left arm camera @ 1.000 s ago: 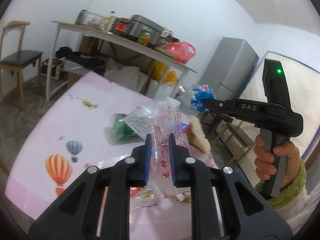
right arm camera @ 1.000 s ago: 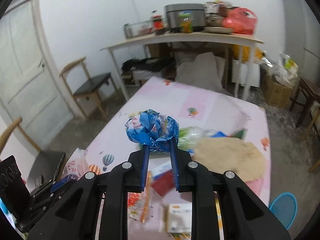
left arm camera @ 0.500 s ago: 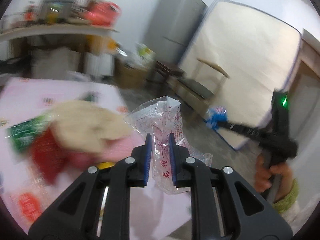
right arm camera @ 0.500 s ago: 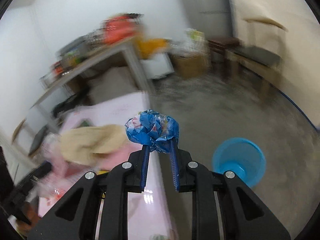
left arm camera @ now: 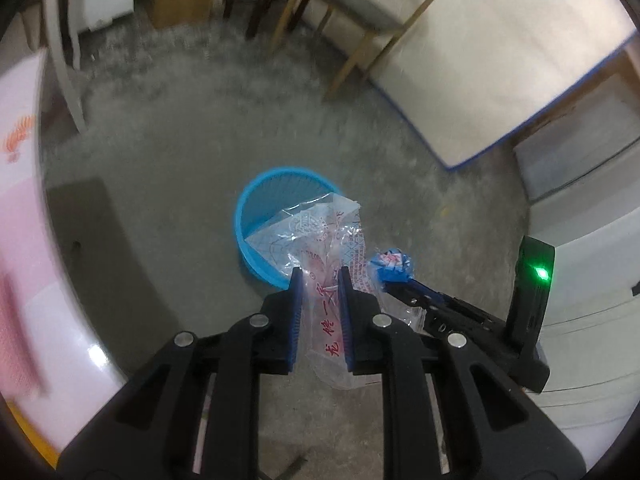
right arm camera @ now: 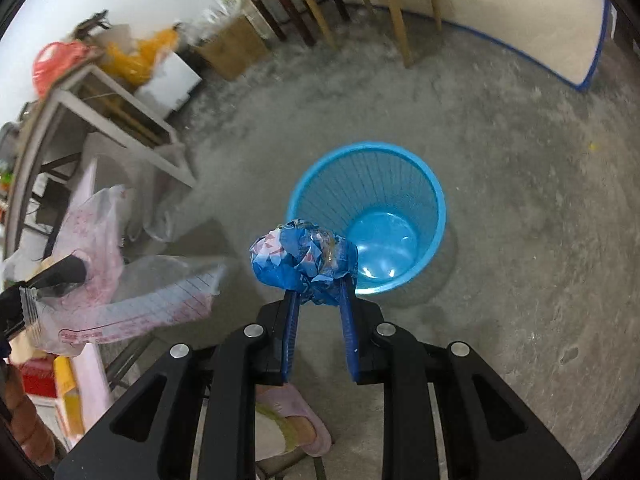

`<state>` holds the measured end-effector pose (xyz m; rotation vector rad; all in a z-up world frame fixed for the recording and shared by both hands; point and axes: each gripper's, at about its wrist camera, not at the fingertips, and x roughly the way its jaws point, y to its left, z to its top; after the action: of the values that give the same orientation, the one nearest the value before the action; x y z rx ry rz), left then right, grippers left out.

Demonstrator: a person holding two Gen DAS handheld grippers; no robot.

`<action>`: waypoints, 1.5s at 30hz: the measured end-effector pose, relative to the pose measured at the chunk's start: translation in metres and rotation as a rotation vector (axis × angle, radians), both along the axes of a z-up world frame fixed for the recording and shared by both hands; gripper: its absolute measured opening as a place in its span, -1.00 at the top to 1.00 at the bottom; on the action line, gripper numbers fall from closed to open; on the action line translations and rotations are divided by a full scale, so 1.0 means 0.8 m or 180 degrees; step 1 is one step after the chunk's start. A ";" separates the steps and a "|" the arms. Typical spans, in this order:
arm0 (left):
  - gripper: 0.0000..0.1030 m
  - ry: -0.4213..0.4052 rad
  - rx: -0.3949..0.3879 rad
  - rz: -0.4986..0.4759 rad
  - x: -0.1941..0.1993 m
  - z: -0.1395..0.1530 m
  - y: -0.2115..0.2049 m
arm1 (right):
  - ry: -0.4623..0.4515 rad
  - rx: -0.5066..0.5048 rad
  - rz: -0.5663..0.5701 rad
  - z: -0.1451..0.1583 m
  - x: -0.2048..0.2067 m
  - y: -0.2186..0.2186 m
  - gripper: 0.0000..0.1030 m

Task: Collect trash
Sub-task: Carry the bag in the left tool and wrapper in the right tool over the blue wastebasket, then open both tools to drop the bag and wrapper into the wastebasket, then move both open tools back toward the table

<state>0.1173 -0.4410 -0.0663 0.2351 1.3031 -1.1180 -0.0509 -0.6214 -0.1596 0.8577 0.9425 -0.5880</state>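
- The left gripper (left arm camera: pixel 319 276) has its jaws squeezed on a clear plastic bag (left arm camera: pixel 328 240) with red writing. The bag's long side runs forward, out past the jaws.
- The right gripper (right arm camera: pixel 319 294) has its jaws squeezed on a scrunched blue wrapper (right arm camera: pixel 304 258).
- Both grippers point down at the grey floor (right arm camera: pixel 520 208).
- A blue basket (right arm camera: pixel 320 176) stands just ahead, open side up.
- Wooden chair legs (left arm camera: pixel 348 64) stand farther off.

Glossy plastic bin (right arm camera: pixel 432 200), rough concrete floor (right arm camera: pixel 520 240)
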 end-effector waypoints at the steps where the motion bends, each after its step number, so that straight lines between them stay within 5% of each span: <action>1: 0.68 0.0015 0.0071 -0.0016 0.005 -0.012 -0.014 | 0.0041 0.0028 -0.0020 -0.013 0.007 -0.012 0.60; 5: 0.56 -0.0022 0.0282 -0.0018 0.018 -0.054 -0.093 | 0.0158 0.0046 -0.0085 -0.046 0.038 -0.042 0.59; 7: 0.18 -0.0023 0.0296 0.0006 0.028 -0.066 -0.122 | 0.0224 0.0047 -0.0098 -0.065 0.054 -0.064 0.54; 10: -0.05 0.0005 0.0303 0.0111 0.042 -0.073 -0.147 | 0.0333 0.0022 -0.0200 -0.088 0.059 -0.089 0.02; 13: -0.14 0.0040 0.0261 0.0082 0.041 -0.072 -0.151 | 0.0364 -0.0001 -0.0318 -0.098 0.049 -0.099 0.02; 25: -0.18 -0.0171 0.0025 0.0105 0.032 -0.026 -0.120 | 0.0045 -0.0156 -0.0392 -0.057 0.009 -0.086 -0.04; 35: -0.42 0.0248 -0.0525 0.0270 0.032 -0.011 -0.132 | -0.0144 -0.0265 -0.0495 -0.014 -0.039 -0.069 -0.04; 45: -0.50 0.0219 -0.0647 0.0276 0.032 0.003 -0.138 | -0.0188 -0.0416 -0.0521 0.004 -0.054 -0.060 -0.04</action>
<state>0.1432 -0.5511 -0.0637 -0.0106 1.2379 -1.1836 -0.0937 -0.6695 -0.1561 0.8351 0.7762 -0.7530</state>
